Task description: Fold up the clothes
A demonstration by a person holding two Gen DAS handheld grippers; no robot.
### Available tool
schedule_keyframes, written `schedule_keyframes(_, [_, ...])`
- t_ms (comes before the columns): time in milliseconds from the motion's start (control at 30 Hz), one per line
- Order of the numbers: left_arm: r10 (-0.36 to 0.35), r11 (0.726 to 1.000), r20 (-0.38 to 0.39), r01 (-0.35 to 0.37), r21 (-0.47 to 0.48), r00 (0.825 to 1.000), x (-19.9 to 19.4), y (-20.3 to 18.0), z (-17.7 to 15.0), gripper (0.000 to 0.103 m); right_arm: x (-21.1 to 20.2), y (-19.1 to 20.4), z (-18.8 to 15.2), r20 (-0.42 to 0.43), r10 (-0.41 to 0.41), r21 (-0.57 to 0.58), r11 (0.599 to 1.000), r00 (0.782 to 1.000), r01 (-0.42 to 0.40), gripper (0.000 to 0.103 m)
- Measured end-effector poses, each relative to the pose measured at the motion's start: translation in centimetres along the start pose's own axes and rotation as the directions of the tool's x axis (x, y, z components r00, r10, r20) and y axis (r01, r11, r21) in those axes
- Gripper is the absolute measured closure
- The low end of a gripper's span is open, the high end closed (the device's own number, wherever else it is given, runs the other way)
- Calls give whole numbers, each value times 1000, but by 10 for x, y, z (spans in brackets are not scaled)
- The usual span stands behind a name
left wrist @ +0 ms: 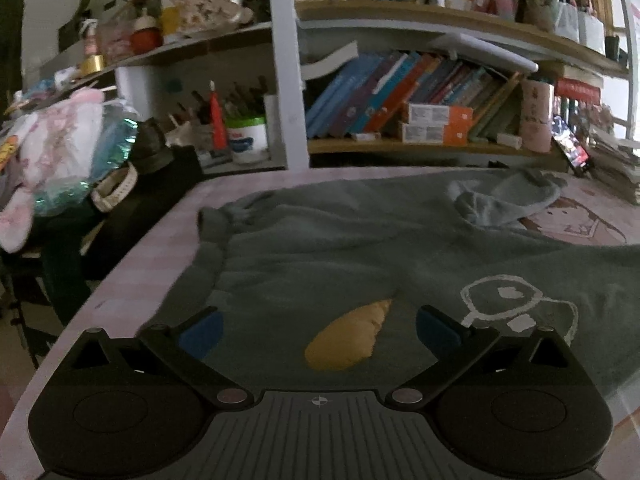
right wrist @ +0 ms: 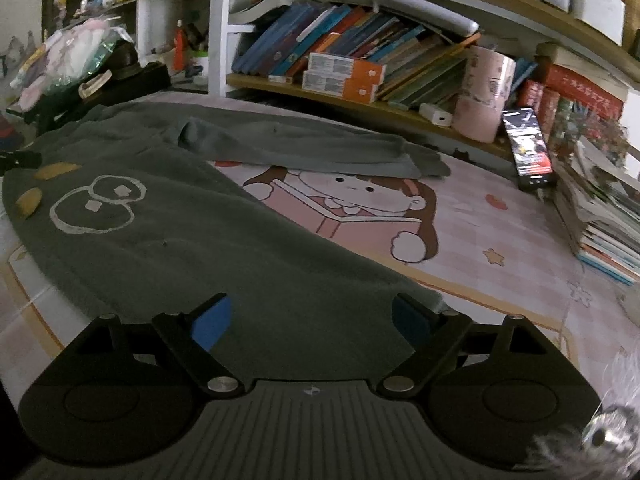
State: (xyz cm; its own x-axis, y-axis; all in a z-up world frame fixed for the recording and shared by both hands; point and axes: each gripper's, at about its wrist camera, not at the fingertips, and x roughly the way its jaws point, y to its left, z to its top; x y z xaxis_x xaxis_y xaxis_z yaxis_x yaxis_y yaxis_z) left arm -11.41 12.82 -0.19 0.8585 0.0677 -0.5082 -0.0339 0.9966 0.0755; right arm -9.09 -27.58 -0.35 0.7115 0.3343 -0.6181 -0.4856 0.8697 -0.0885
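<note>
Item: grey-green sweatshirt [right wrist: 168, 240], fleecy, spread flat on the bench [right wrist: 500, 240]; white outline drawing [left wrist: 516, 308] and yellow patch [left wrist: 348, 340] on its front; one sleeve [right wrist: 320, 152] stretched out along the far side of the body, toward the shelves

Surface: bench covered with a pink mat printed with a cartoon girl [right wrist: 360, 208] reading a book, the print partly covered by the sweatshirt; orange border line along the mat's near edge

Room, relative to the sweatshirt:
- behind it, a white-framed bookshelf [left wrist: 284, 80] with wooden boards, packed with leaning books [left wrist: 400, 92]
- two orange-and-white boxes [right wrist: 344, 76] stacked on the lowest board
- pink cylindrical container [right wrist: 484, 92] behind the sleeve's end
- phone [right wrist: 528, 148] with lit screen propped upright beside that container
- stack of magazines or papers [right wrist: 600, 216] at the far right corner of the bench
- to the left, off the bench, a heap of soft toys and bags [left wrist: 60, 152] on dark furniture
- white tub [left wrist: 248, 140] and red bottle [left wrist: 216, 120] in the left shelf bay

Left gripper [left wrist: 318, 332]: blue-padded fingers [left wrist: 200, 332] spread fully wide, released, over the sweatshirt with the yellow patch between them; grasping nothing

Right gripper [right wrist: 312, 320]: fingers [right wrist: 212, 322] wide apart, over the sweatshirt's near hem; pads not pressing the cloth, nothing grasped
</note>
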Motion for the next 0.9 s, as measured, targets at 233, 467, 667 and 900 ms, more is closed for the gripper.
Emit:
schedule_keyframes(233, [-24, 998, -9, 25, 53, 1000, 18, -10, 14, 0, 24, 4, 18, -17, 33, -48, 998, 999, -34, 16])
schedule_keyframes(467, [-40, 994, -10, 41, 102, 999, 40, -14, 31, 0, 47, 5, 43, -20, 74, -102, 992, 997, -75, 15])
schedule_keyframes(667, [-43, 991, -7, 43, 130, 999, 57, -5, 48, 0, 67, -10, 75, -16, 106, -126, 986, 994, -108, 15])
schedule_keyframes(900, [-36, 993, 16, 34, 115, 999, 85, 16, 77, 0, 111, -43, 125, -22, 111, -127, 985, 994, -113, 15])
